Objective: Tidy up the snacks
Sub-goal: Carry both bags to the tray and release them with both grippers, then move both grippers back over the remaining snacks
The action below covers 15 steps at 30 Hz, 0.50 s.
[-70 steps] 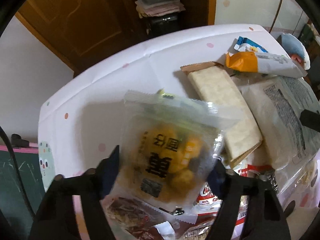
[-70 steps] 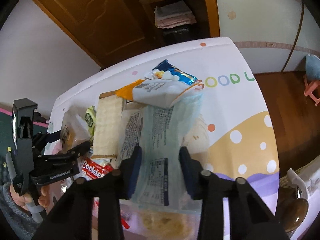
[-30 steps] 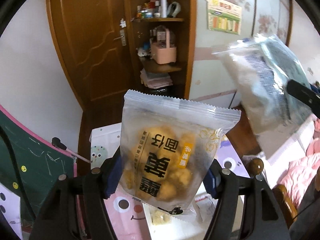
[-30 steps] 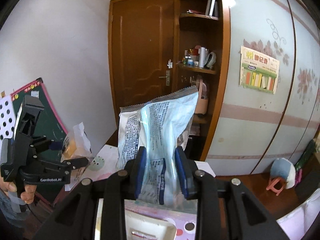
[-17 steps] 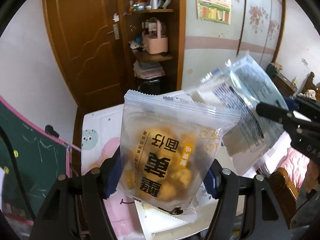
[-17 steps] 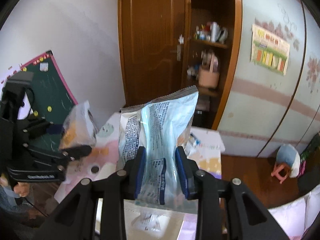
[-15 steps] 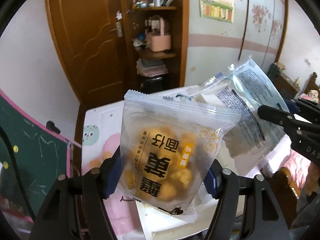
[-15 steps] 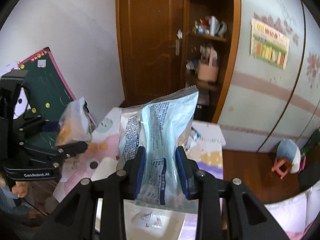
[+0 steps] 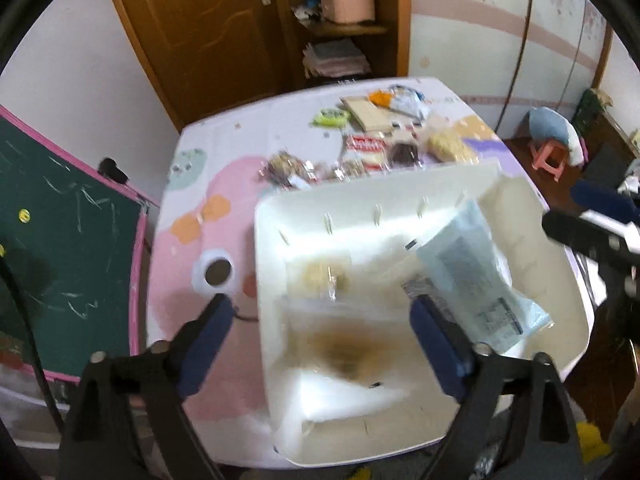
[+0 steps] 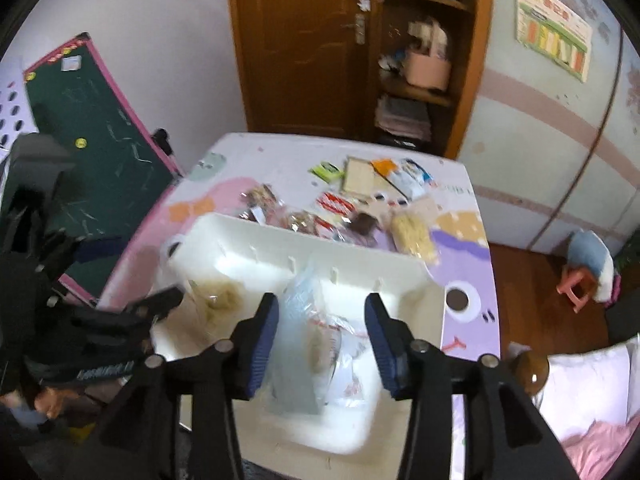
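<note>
Two released packets (image 9: 476, 276) in one bin (image 9: 360, 208).

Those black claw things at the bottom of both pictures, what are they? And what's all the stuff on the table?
They are grippers, like big tongs. A person holds one in each hand, and a small camera on each looks out along its two fingers, so you get one picture per hand.

The left gripper and the right gripper both hang over a white bin on a colourful table. Both are opening their jaws and letting go: a clear packet of yellow snacks, blurred here, is below the left one, and a pale blue bag is between the right one's fingers, with the pads off it. More snack packets wait on the table behind the bin.
</note>
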### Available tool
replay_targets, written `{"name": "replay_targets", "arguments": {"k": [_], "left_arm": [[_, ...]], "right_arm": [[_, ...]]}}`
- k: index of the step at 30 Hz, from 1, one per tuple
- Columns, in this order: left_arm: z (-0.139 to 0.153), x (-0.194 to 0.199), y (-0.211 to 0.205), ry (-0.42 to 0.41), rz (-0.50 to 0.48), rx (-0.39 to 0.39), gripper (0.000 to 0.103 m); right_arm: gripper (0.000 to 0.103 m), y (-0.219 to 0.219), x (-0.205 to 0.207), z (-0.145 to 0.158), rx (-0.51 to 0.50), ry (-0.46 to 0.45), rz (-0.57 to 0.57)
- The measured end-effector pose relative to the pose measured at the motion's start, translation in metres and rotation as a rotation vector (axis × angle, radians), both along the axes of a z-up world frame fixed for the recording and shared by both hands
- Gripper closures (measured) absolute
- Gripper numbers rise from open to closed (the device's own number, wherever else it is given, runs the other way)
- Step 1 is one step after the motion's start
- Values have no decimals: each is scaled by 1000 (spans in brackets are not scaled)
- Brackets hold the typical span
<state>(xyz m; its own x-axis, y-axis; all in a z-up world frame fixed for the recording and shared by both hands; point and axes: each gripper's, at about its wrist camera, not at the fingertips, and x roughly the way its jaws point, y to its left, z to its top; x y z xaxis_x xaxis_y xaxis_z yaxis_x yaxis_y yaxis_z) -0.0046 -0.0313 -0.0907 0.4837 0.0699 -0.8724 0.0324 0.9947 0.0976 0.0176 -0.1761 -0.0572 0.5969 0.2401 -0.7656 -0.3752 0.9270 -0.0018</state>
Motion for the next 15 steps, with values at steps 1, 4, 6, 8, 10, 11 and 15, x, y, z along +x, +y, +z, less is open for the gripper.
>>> {"name": "replay_targets", "arguments": {"k": [1,4,6,8,10,11,15], "left_arm": [[-5,-3,-1,15,-4,-6,12],[-18,-11,-4,48,-9,-15,12],[-20,-12,-7,55,-11,-20,12],[-20,-12,-8,59,-14,-20,12],[-21,-12,-9,61,-15,-18,12],[-21,-12,-9,63,-15,-19,12],[-22,-13,-13,73,-28,-18,12]], "right_arm": [[52,-3,-1,-3,7,9,-24],[52,-11,-3,-8,29,35,-54],[52,-16,-4,-11,45,55,-63],[52,-19,-6,-14,76,86,-65],[52,-19,-7,-17,98,116,-58],[52,-17,-7,-18,97,121,-56],[52,-11,-7,-23,79,144,-45]]}}
